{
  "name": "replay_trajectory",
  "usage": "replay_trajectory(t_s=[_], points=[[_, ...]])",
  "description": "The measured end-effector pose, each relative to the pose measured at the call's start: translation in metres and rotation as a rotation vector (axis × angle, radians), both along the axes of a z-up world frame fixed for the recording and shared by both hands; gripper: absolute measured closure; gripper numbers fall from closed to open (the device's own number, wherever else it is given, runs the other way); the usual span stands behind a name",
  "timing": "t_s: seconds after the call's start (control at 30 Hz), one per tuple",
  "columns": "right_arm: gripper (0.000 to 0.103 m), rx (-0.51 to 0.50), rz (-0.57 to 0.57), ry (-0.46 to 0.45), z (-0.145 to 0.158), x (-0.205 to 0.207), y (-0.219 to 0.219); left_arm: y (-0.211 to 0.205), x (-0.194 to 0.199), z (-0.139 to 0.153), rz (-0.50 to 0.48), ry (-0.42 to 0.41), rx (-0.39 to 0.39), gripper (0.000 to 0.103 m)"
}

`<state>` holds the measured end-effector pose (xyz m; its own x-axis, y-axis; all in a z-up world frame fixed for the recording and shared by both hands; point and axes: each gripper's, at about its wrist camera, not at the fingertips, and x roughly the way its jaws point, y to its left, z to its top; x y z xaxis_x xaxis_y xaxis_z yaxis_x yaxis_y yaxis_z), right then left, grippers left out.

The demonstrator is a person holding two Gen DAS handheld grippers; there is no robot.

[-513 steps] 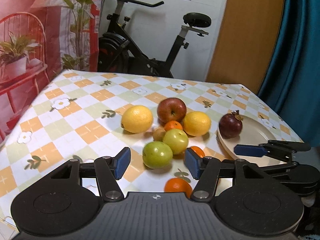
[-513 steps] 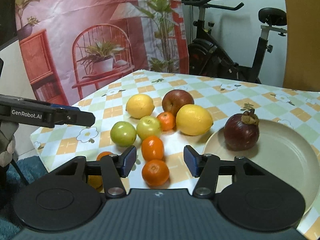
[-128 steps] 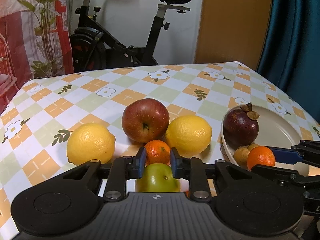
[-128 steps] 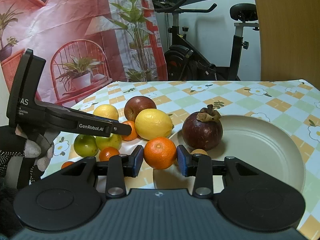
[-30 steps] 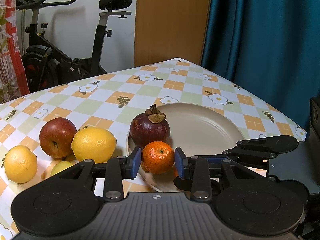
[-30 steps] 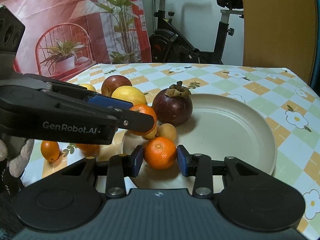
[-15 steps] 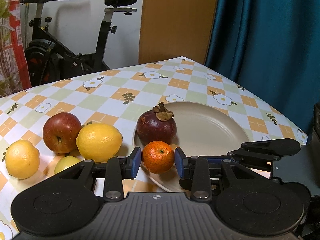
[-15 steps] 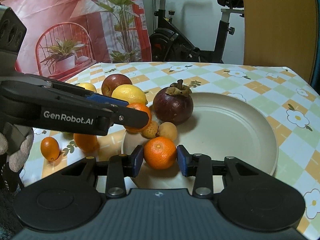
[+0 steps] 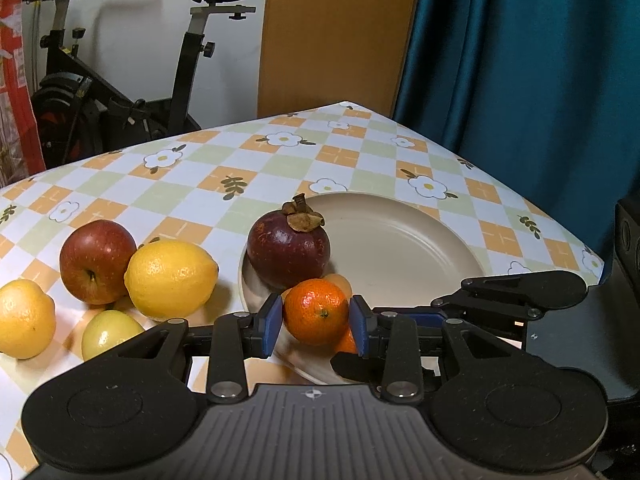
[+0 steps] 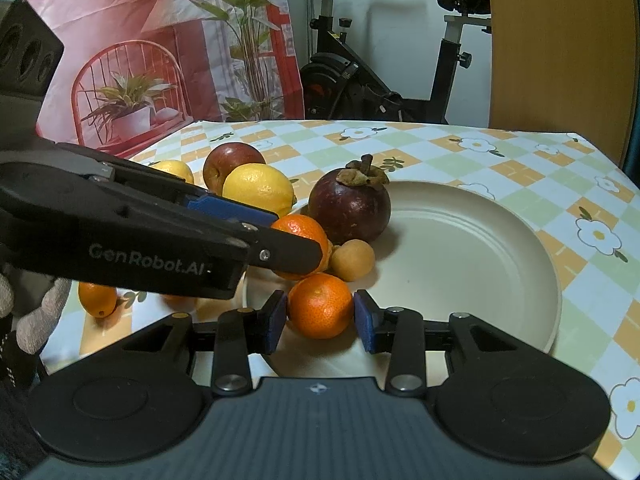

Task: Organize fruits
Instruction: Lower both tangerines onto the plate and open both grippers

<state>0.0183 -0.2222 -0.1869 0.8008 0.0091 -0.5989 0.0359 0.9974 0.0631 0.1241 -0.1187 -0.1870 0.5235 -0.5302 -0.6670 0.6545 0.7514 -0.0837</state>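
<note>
Your left gripper (image 9: 316, 320) is clamped on a tangerine (image 9: 316, 311), held over the plate's near rim just in front of the mangosteen (image 9: 288, 248). Your right gripper (image 10: 320, 322) is pinched narrow around a second tangerine (image 10: 320, 311), low over the plate (image 10: 480, 264). In the plate sit the mangosteen and a small tan fruit (image 10: 352, 260). Lemons (image 9: 170, 278), an apple (image 9: 96, 260) and a green fruit (image 9: 108, 334) lie on the cloth beside it.

A black exercise bike (image 10: 384, 60) stands by a white wall (image 9: 120, 40). Next to it are a wooden door (image 9: 336, 36), a blue curtain (image 9: 520, 72), and a red picture cloth (image 10: 132, 40).
</note>
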Motion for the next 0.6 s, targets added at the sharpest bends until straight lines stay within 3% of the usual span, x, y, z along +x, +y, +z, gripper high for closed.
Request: replay_trajectory(t_s=[0.17, 0.33, 0.6], points=[[0.062, -0.014, 0.002, -0.003, 0.000, 0.000, 0.002, 0.000, 0.000, 0.000, 0.004, 0.013, 0.006, 0.063], [0.054, -0.031, -0.008, -0.005, 0.000, 0.001, 0.003, 0.003, -0.001, 0.002, 0.011, 0.015, -0.006, 0.051], [0.045, -0.040, -0.027, -0.022, 0.002, -0.001, 0.001, 0.007, -0.001, 0.010, 0.039, -0.008, -0.033, 0.047]])
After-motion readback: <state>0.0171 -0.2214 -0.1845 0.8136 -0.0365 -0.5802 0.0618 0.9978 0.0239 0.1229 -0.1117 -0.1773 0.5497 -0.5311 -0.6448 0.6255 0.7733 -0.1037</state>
